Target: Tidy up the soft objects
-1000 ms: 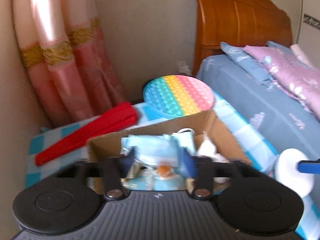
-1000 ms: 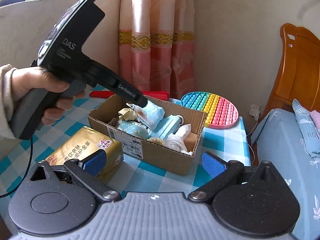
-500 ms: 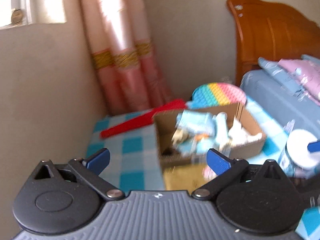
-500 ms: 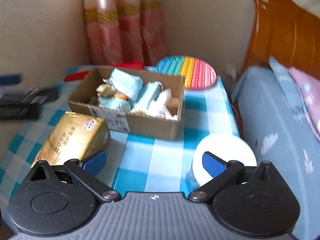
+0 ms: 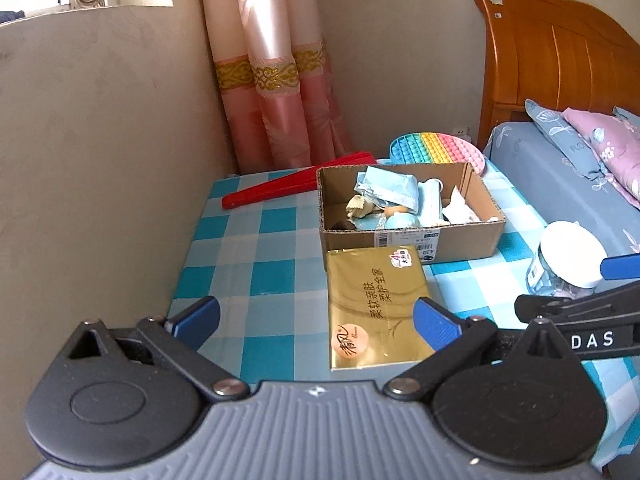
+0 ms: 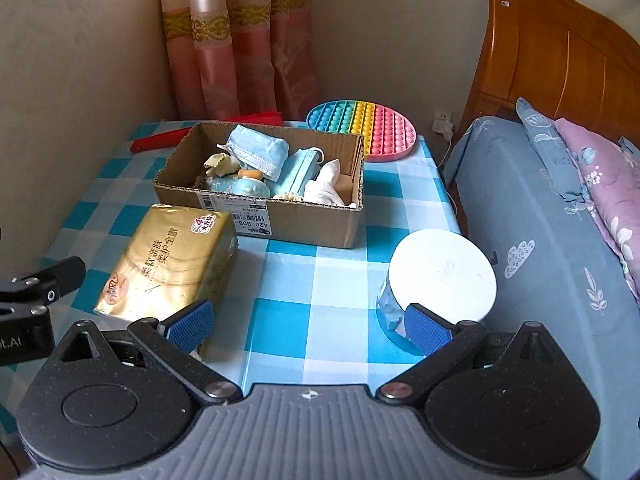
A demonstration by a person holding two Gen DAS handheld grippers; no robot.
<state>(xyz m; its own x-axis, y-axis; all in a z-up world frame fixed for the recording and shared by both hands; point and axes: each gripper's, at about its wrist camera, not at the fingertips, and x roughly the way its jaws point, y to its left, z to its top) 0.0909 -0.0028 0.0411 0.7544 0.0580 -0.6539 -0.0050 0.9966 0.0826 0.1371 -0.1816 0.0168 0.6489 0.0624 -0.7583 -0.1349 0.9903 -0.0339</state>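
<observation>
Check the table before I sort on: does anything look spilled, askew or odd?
Nothing spilled or damaged. The cardboard box holds a loose jumble of face masks and tissue. The gold tissue pack lies at a slant to the box, and a red folded fan is wedged behind it.

One box, one tissue pack, one jar.

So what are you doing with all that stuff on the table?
A person is tidying soft things into the box, holding a gripper in each hand. Masks and tissues already lie inside. Both the left gripper and the right gripper hover over the table with jaws open, holding nothing. The gold tissue pack and the jar wait outside.
</observation>
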